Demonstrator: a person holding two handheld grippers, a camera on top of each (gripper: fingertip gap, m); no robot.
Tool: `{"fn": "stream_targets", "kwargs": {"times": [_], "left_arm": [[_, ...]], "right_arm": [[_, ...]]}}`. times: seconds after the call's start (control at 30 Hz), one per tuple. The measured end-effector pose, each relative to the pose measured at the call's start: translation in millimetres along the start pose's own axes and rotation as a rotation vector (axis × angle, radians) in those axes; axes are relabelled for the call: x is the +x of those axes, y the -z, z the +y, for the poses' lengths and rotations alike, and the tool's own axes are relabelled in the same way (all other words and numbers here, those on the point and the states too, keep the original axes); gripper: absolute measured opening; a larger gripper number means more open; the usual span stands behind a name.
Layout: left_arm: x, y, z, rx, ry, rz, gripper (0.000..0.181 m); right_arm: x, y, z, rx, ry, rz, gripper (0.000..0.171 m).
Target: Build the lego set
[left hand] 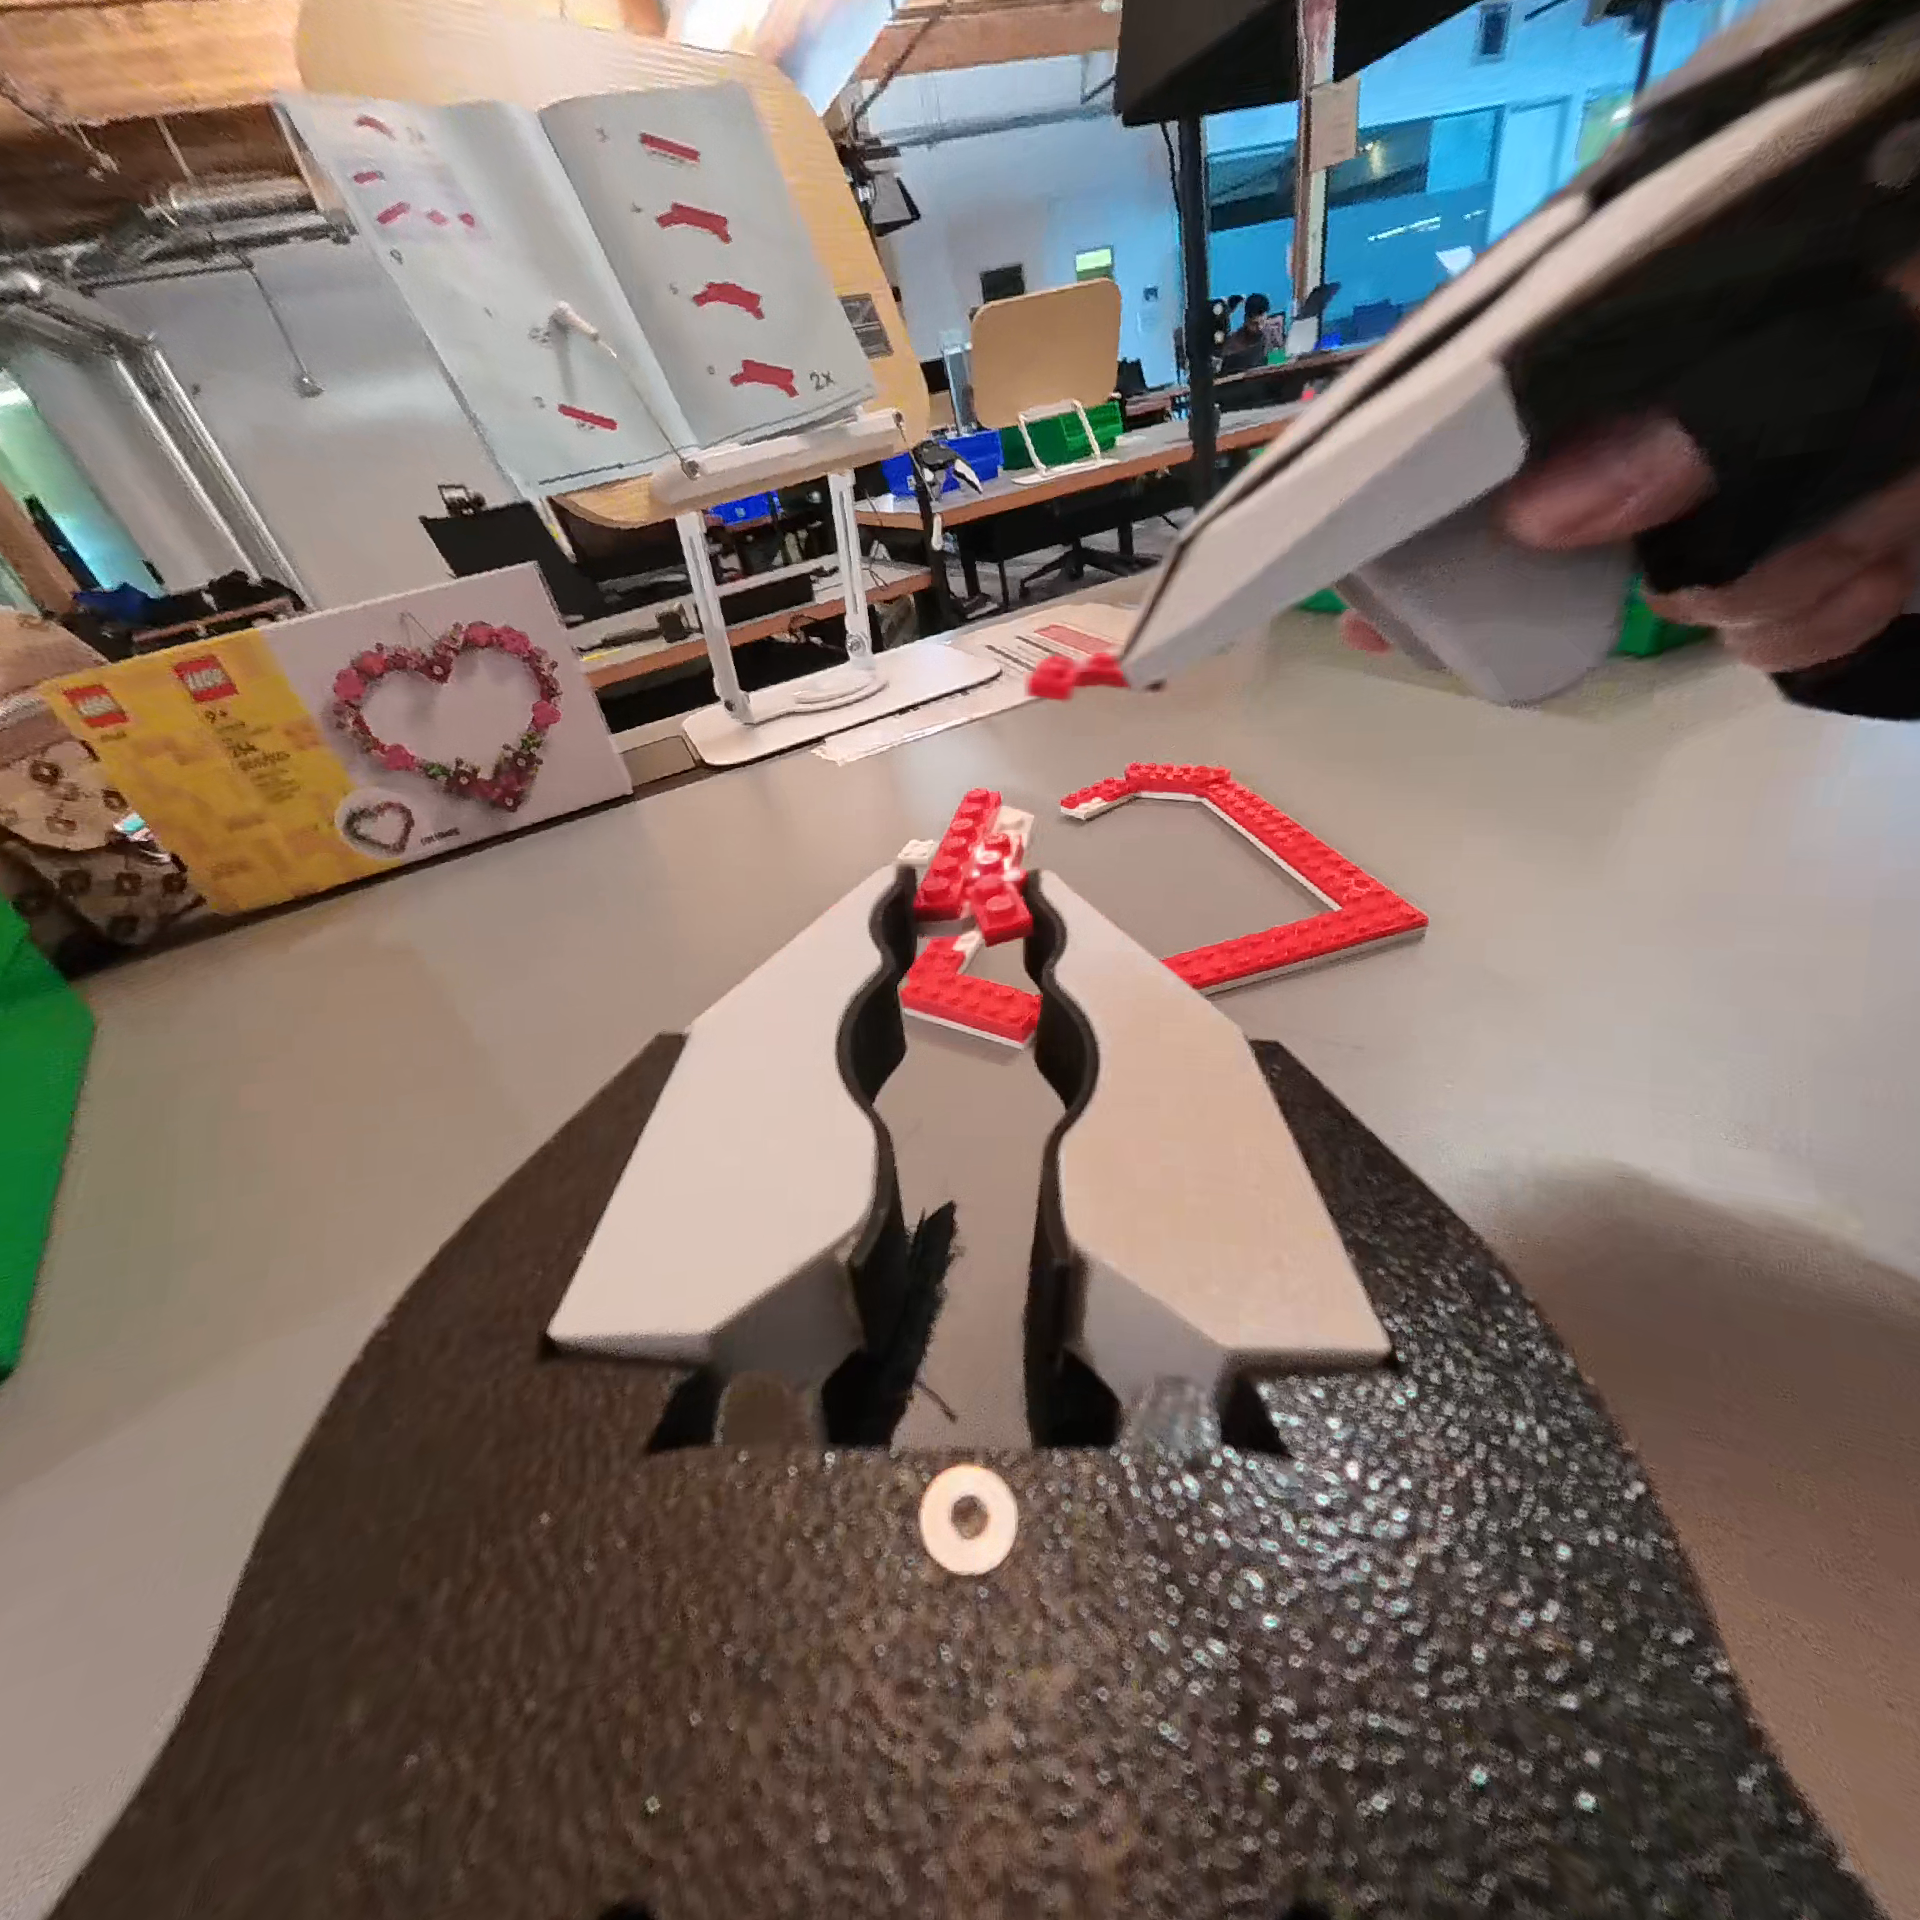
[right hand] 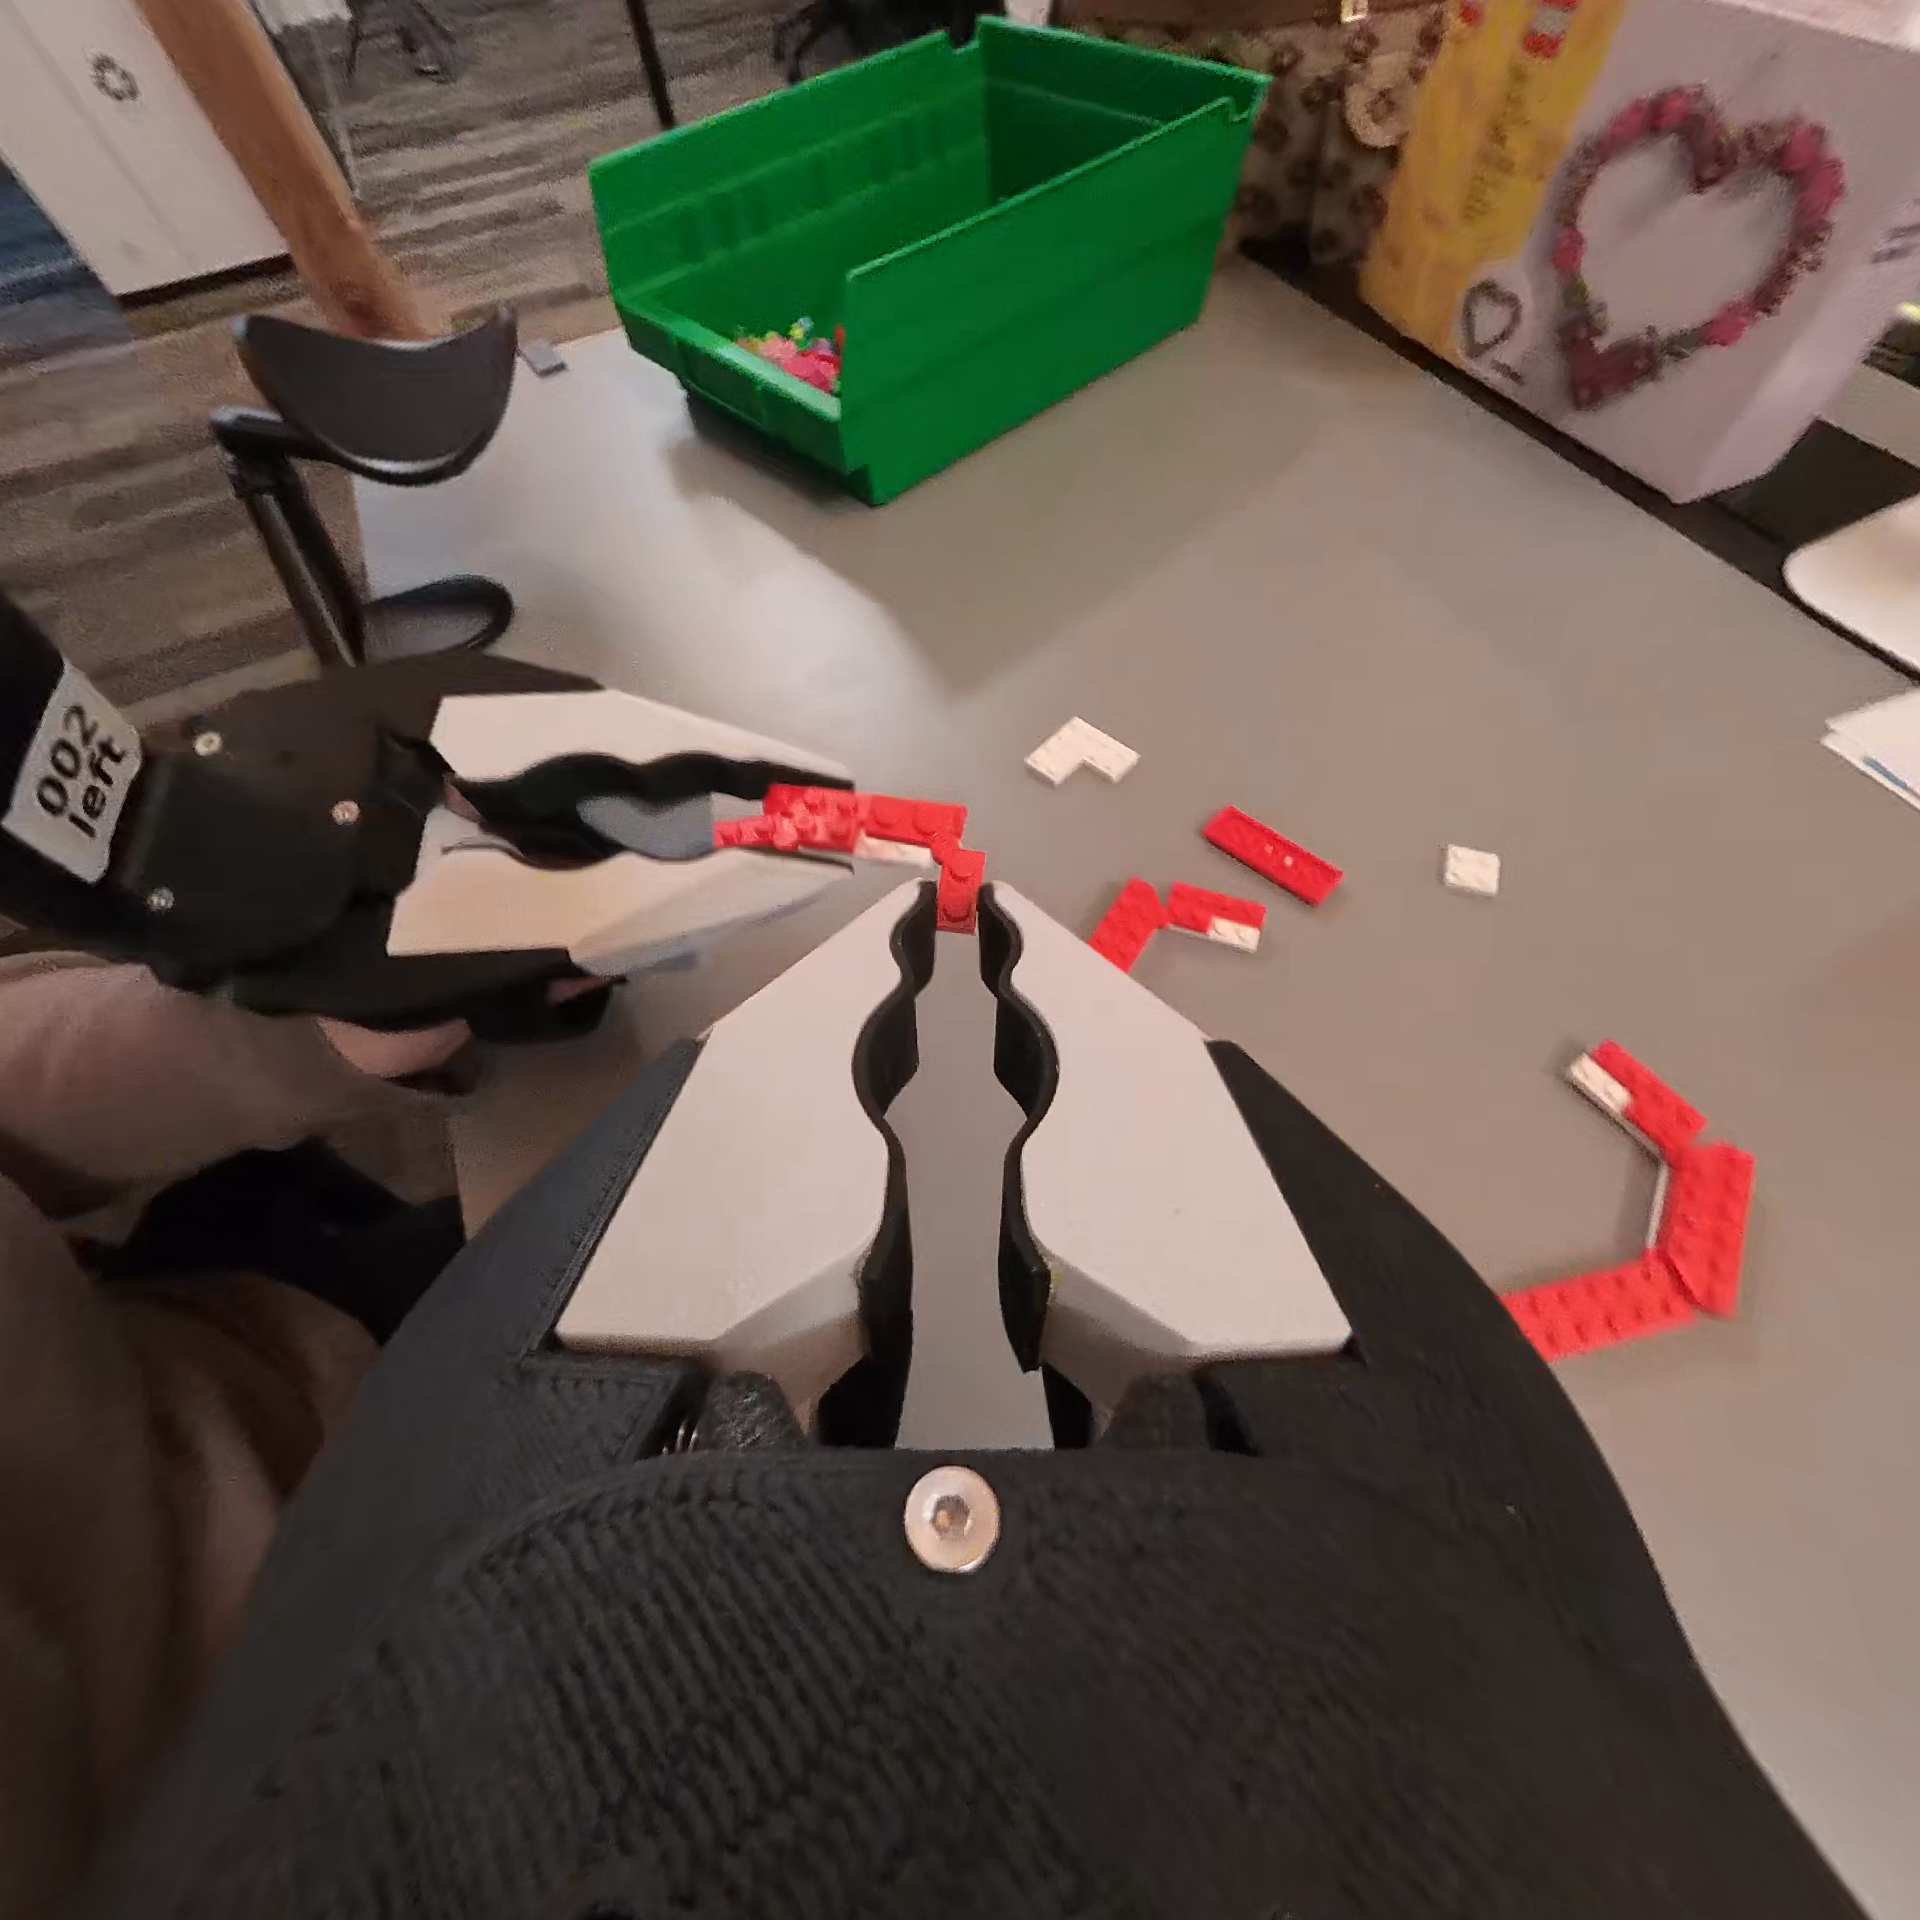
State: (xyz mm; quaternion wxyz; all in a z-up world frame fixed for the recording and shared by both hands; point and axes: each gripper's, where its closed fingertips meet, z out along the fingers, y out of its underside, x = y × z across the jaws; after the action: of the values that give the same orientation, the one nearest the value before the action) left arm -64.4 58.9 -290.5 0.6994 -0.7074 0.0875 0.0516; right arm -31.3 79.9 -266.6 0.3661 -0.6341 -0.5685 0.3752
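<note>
— What does the left claw (left hand: pixel 971 883) hold?
— It is closed on a flat red-and-white strip of studded plastic plates (left hand: pixel 971 868), lifted above the grey matte table (left hand: pixel 416 1039). The right claw (right hand: pixel 951 899) pinches a small red plate (right hand: pixel 958 894), which touches the end of that strip.
— And around?
— A larger angular red frame with white underside (left hand: pixel 1288 894) lies flat just beside. Loose plates lie near; a green plastic bin (right hand: pixel 935 260) and the set's cardboard box (left hand: pixel 343 727) stand well apart.
</note>
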Motion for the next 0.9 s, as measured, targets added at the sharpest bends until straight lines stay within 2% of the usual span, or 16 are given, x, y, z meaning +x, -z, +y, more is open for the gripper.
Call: {"fn": "stream_targets", "kwargs": {"times": [0.1,0.23,0.63,0.7,0.9], "left_arm": [[1,0,2,-0.015,-0.023,-0.001,0.018],[-9,3,2,-0.024,-0.02,-0.041,0.018],[-21,9,-1,-0.004,-0.057,-0.066,0.018],[-22,9,0,-0.01,-0.067,-0.054,0.018],[-13,7,2,-0.021,-0.037,0.033,0.018]], "right_arm": [[-2,-15,-1,-0.045,0.028,0.004,0.006],[-10,-27,3,-0.03,-0.034,-0.023,0.006],[-11,-37,0,-0.072,0.051,0.056,0.006],[-3,-33,13,-0.133,0.064,0.088,0.006],[14,-29,92,-0.406,0.027,0.129,0.006]]}}
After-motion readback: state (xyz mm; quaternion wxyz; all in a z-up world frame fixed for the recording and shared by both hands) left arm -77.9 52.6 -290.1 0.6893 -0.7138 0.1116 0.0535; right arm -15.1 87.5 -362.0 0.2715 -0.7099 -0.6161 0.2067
